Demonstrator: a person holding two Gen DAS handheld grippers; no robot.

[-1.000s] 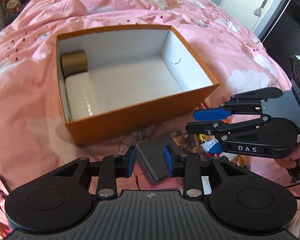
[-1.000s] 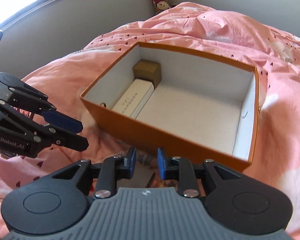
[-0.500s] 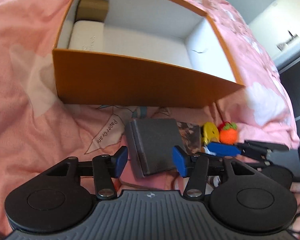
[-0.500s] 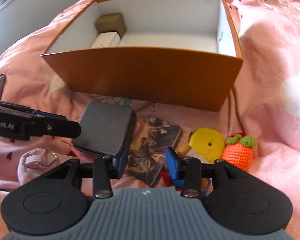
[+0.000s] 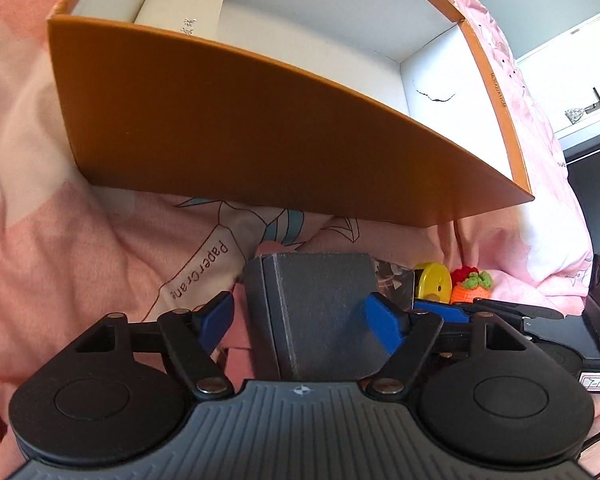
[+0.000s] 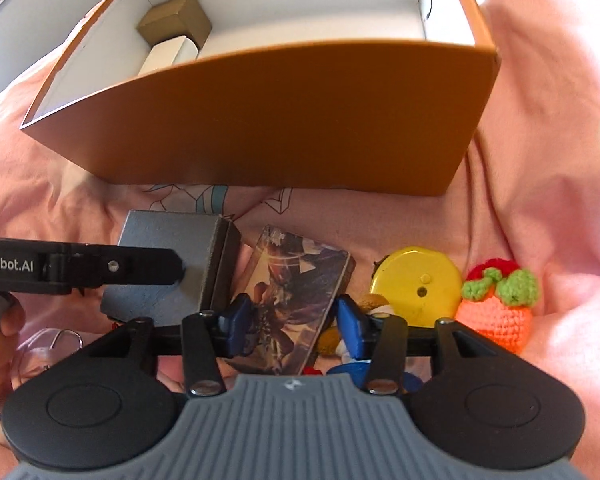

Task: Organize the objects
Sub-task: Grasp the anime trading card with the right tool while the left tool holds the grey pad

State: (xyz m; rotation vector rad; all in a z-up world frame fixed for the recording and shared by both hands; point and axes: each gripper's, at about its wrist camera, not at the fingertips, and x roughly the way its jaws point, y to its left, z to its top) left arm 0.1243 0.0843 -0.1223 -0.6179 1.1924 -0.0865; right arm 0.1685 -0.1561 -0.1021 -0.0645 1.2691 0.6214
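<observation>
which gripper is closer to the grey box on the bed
Left. The left gripper straddles the grey box, jaws opening and not pressing it. The right gripper sits beside it, over the printed card box, jaws opening.

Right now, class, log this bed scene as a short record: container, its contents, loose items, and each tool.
container: orange box, open, on pink bedspread
contents: brown carton; white box
loose items: grey box; picture card box; yellow disc; crocheted orange fruit
left tool: opening, astride grey box
right tool: opening, over picture card box
</observation>
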